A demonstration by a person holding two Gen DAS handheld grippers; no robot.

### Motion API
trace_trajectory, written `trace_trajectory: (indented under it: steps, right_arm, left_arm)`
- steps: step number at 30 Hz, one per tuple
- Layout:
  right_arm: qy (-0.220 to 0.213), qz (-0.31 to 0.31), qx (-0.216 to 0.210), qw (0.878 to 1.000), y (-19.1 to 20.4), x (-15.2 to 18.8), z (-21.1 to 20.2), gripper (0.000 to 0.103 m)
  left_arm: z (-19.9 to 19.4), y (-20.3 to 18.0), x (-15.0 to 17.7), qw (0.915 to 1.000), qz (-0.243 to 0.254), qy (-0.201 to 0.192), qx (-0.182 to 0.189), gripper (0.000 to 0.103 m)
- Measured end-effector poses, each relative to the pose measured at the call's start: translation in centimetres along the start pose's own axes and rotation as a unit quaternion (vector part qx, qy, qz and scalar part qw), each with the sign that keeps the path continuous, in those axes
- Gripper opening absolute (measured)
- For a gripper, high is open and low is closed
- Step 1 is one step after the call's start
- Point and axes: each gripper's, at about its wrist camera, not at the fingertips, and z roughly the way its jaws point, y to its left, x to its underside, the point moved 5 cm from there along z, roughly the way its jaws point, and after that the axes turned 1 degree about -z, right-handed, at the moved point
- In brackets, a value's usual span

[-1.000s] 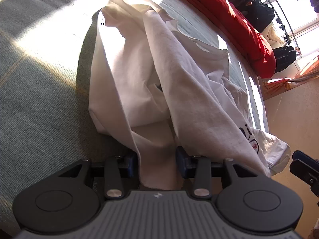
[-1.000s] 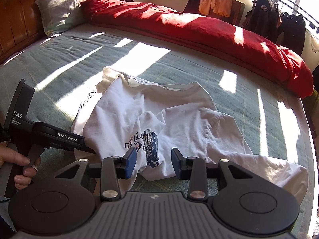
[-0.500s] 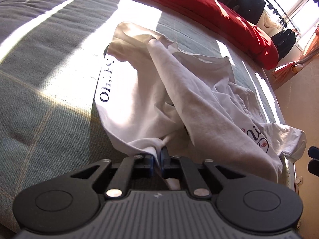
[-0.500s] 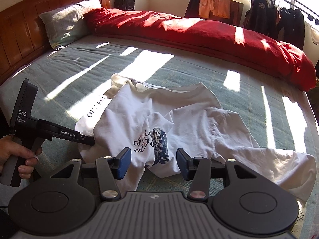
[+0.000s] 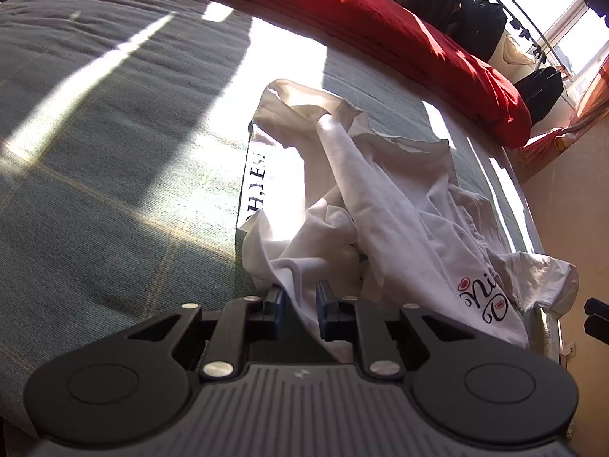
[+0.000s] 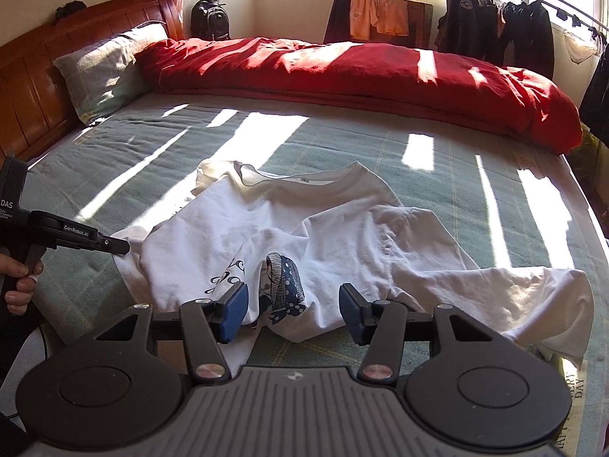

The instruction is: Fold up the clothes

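A crumpled white T-shirt [image 5: 399, 228] [image 6: 342, 236] with a dark print lies on the green bed cover [image 6: 380, 144]. Its neck faces the far side and its hem is nearest me. My left gripper [image 5: 300, 308] sits at the shirt's left hem corner. Its fingers stand a little apart and a fold of cloth lies loosely between them. In the right wrist view the left gripper [image 6: 114, 245] touches the shirt's left edge, held by a hand [image 6: 19, 278]. My right gripper [image 6: 293, 312] stands wide open just above the front hem, with the printed patch between its fingers.
A red duvet [image 6: 361, 68] runs along the far side of the bed. A pillow [image 6: 102, 68] leans on the wooden headboard [image 6: 38, 76] at the left. Dark jackets [image 6: 495, 30] hang on a rail by the window. The bed's right edge [image 5: 533, 228] drops to the floor.
The left gripper shut on the shirt's hem half a second ago, and its fingers have now parted again. Both grippers have drawn back from the shirt. The right gripper's fingers have spread wider.
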Motion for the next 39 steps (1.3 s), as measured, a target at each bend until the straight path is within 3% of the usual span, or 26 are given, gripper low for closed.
trace_trajectory:
  steps: [2, 8, 15, 17, 18, 19, 29, 39]
  right_arm:
    - [0.001, -0.001, -0.001, 1.0, 0.1, 0.0, 0.0, 0.058]
    - [0.001, -0.004, -0.002, 1.0, 0.5, -0.1, 0.0, 0.059]
    - [0.002, -0.002, 0.0, 1.0, 0.3, 0.0, 0.0, 0.06]
    - [0.003, -0.001, -0.002, 1.0, 0.4, 0.1, 0.2, 0.06]
    - [0.003, 0.001, -0.003, 1.0, 0.4, 0.1, 0.3, 0.06]
    - [0.003, 0.001, -0.004, 1.0, 0.5, 0.1, 0.3, 0.06]
    - [0.003, -0.006, 0.0, 1.0, 0.3, 0.2, 0.4, 0.06]
    - [0.005, -0.001, 0.006, 1.0, -0.1, 0.2, 0.4, 0.06]
  left_arm:
    - [0.7, 0.4, 0.9, 0.9995, -0.028, 0.009, 0.009, 0.038]
    - [2.7, 0.7, 2.5, 0.998, -0.059, 0.022, 0.006, 0.039]
    - [4.0, 0.6, 2.0, 0.9972, -0.074, 0.015, 0.005, 0.04]
    - [4.3, 0.3, 1.9, 0.9974, -0.071, 0.014, 0.003, 0.034]
    - [4.3, 0.0, 1.9, 0.9981, -0.06, 0.014, -0.009, 0.026]
    - [4.3, -0.2, 1.8, 0.9985, -0.05, 0.013, -0.019, 0.001]
    - [-0.5, 0.1, -1.9, 0.9957, 0.044, -0.031, -0.076, 0.0]
    - [-4.9, 3.9, -8.7, 0.9784, 0.083, -0.085, -0.169, 0.0]
